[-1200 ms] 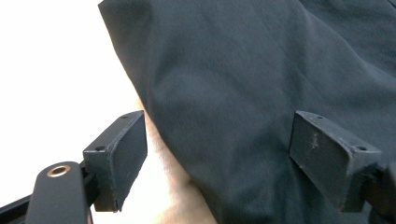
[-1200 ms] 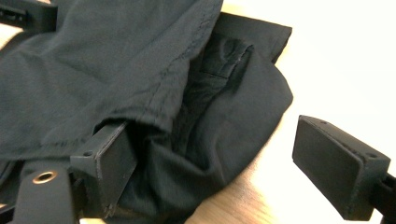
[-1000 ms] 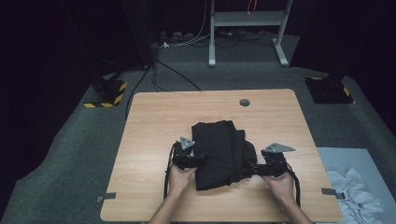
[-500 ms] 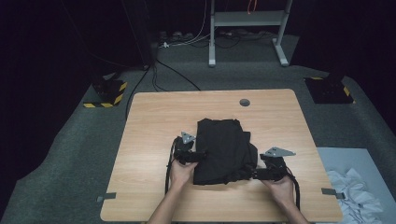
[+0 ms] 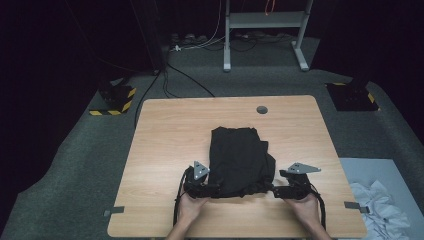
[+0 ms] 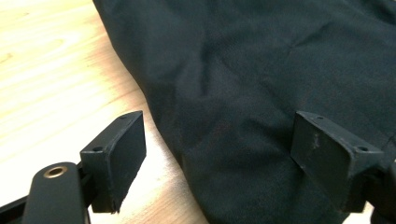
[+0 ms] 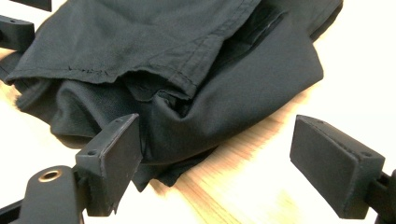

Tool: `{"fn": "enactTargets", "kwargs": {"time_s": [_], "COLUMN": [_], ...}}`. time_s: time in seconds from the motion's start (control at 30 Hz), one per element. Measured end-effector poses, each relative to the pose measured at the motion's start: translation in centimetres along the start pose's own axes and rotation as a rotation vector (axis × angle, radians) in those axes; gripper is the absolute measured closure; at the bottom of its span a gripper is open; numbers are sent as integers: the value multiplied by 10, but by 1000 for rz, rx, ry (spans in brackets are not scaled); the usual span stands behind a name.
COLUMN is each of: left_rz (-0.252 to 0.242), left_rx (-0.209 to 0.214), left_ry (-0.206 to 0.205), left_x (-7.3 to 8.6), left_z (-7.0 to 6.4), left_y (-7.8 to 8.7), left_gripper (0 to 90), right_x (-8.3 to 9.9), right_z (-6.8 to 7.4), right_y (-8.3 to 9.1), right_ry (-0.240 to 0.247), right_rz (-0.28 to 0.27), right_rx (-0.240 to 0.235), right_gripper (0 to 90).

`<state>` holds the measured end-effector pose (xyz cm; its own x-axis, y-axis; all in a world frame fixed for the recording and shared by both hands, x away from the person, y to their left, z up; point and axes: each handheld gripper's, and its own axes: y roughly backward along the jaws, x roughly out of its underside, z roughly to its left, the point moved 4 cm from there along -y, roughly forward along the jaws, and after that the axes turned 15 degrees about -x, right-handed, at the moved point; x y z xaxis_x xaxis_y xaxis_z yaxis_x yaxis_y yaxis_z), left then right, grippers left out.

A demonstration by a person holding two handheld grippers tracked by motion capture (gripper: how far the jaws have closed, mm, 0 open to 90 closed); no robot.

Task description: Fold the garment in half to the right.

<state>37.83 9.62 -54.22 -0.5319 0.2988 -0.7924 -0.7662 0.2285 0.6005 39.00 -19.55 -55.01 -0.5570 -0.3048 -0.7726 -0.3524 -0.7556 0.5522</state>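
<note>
Black folded cloth garment (image 5: 240, 160) lies flat on the light wooden table (image 5: 170, 135), just toward the person from the table's round grey grommet (image 5: 262, 109). Left gripper (image 5: 212, 187) and right gripper (image 5: 277, 189) sit at the garment's near corners, jaws spread wide, gripping nothing.

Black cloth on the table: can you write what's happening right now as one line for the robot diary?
stage: folding | black cloth folded on table | left gripper open at near-left edge | right gripper open at near-right corner | nothing gripped
</note>
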Motion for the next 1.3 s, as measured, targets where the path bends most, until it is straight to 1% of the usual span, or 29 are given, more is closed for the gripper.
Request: {"fn": "enactTargets", "kwargs": {"time_s": [0.1, 0.2, 0.23, 0.3, 0.33, 0.37, 0.47, 0.57, 0.63, 0.7, 0.8, 0.87, 0.93, 1.0, 1.07, 1.13, 1.23, 1.3], "left_rz": [12, 26, 31, 34, 31, 30, 20, 16, 24, 37, 46, 51, 56, 49, 48, 38, 15, -3], "left_rx": [8, -2, -3, -10, -17, -14, -7, -2, -2, -7, -25, -27, -22, -23, -20, -16, -18, -21], "left_ry": [2, -14, -13, 11, 26, 32, 25, 19, 15, 18, -5, 4, 26, 51, 62, 61, 68, 83], "left_x": [-2, -5, -5, -7, -7, -7, -4, 1, 2, 0, -5, -8, -10, -11, -11, -12, -14, -16], "left_z": [-2, -2, -1, 2, 4, 4, 4, 2, 2, 2, 1, 3, 6, 9, 11, 12, 17, 23], "left_y": [-8, -18, -21, -25, -25, -24, -14, -7, -8, -14, -24, -30, -35, -37, -34, -28, -18, -11], "left_gripper": [194, 203, 201, 196, 194, 195, 195, 197, 197, 193, 197, 196, 191, 189, 186, 182, 179, 174], "right_x": [1, 1, 1, 0, -1, -3, -4, -2, 0, 0, -2, -5, -7, -10, -12, -13, -15, -15], "right_z": [0, -1, -2, -3, -4, -3, 1, 5, 5, 4, 1, -3, -6, -9, -10, -9, -7, -7], "right_y": [-7, -11, -12, -14, -15, -14, -10, -6, -8, -12, -19, -23, -25, -27, -27, -24, -15, -8], "right_ry": [0, -5, -9, -16, -19, -19, 4, 5, 7, 7, 5, -7, -15, -22, -24, -19, -9, -5], "right_rz": [16, 16, 14, 9, 6, 2, -13, -23, -10, 3, 18, 15, 10, 9, 12, 10, -11, -24], "right_rx": [8, 13, 17, 23, 24, 23, 19, -3, -5, -2, 17, 25, 33, 37, 40, 42, 40, 42], "right_gripper": [169, 169, 169, 171, 173, 176, 181, 182, 182, 182, 181, 182, 182, 180, 179, 180, 181, 181]}}
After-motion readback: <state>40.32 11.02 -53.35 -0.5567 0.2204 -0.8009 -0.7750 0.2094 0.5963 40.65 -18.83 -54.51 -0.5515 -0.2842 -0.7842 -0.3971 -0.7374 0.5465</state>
